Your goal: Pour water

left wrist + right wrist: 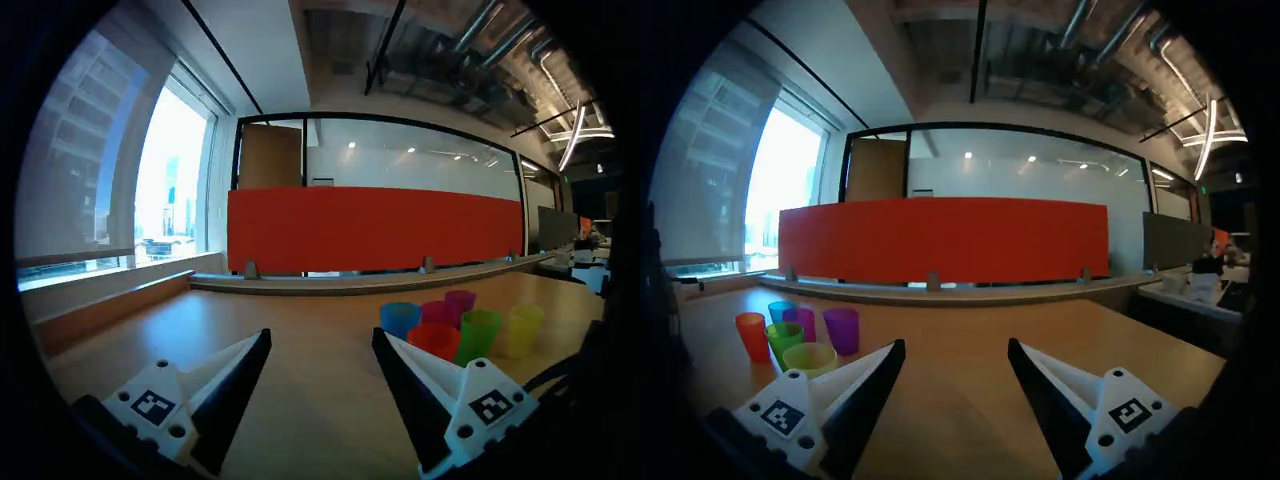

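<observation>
The left tongs (321,334) stood spread wide, nothing between their fingers, low over the bare wooden table (320,408). The right tongs (956,344) were spread just the same and equally empty, over another stretch of that table. Neither touched anything.

Farther out stood the coloured cups (784,340), upright and bunched close together. In the left gripper view they lay ahead and to the right of the fingers. An orange cup (434,341) was nearest, with a green cup (480,332) and a yellow cup (518,334) beside it. A blue cup (399,318), a magenta cup (438,311) and a purple cup (461,301) stood behind. In the right gripper view the bunch sat off to the left. From so low an angle it could not be told whether any cup held water.

Beyond the table's far edge ran a red partition (376,228), with a bright window (168,208) to its left.

The task looked to be at its very start, with no cup yet taken. The next move would call for one pair of tongs to reach the bunch and close on an outer cup without knocking its neighbours. That cup would then need carrying level to a second one for pouring.
</observation>
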`<state>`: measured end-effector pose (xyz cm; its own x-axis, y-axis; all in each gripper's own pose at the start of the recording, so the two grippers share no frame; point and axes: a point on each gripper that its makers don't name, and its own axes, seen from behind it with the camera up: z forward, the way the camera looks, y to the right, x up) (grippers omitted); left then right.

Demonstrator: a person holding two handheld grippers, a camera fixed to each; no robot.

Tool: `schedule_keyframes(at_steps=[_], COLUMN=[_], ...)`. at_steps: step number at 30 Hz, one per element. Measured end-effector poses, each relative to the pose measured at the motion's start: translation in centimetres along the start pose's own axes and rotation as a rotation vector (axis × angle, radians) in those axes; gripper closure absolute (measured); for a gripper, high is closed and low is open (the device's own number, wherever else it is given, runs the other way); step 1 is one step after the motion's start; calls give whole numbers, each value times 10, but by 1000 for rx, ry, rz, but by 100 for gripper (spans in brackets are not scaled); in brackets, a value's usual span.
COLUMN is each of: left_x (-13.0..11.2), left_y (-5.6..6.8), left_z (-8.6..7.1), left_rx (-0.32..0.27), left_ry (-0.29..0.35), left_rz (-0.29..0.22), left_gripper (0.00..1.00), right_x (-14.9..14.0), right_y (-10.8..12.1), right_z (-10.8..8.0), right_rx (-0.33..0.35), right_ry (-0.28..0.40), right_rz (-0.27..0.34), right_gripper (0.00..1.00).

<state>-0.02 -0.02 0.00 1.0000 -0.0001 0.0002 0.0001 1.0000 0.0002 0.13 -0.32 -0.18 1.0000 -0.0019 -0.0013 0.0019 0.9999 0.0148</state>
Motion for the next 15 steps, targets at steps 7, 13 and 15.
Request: schedule_keyframes(at_steps=[7, 13, 15], left_x=[7, 34, 42], left_y=[-3, -1, 1], left_z=[1, 4, 6], left_rx=[4, -11, -23], left_ry=[3, 29, 31], left_rz=[-3, -4, -7], left_gripper=[6, 7, 6], right_x=[4, 27, 35], right_y=[2, 0, -1], right_z=[-4, -6, -7], right_rx=[-5, -2, 1], right_ry=[7, 22, 23], right_rz=[-21, -40, -46], right_gripper=[1, 1, 1])
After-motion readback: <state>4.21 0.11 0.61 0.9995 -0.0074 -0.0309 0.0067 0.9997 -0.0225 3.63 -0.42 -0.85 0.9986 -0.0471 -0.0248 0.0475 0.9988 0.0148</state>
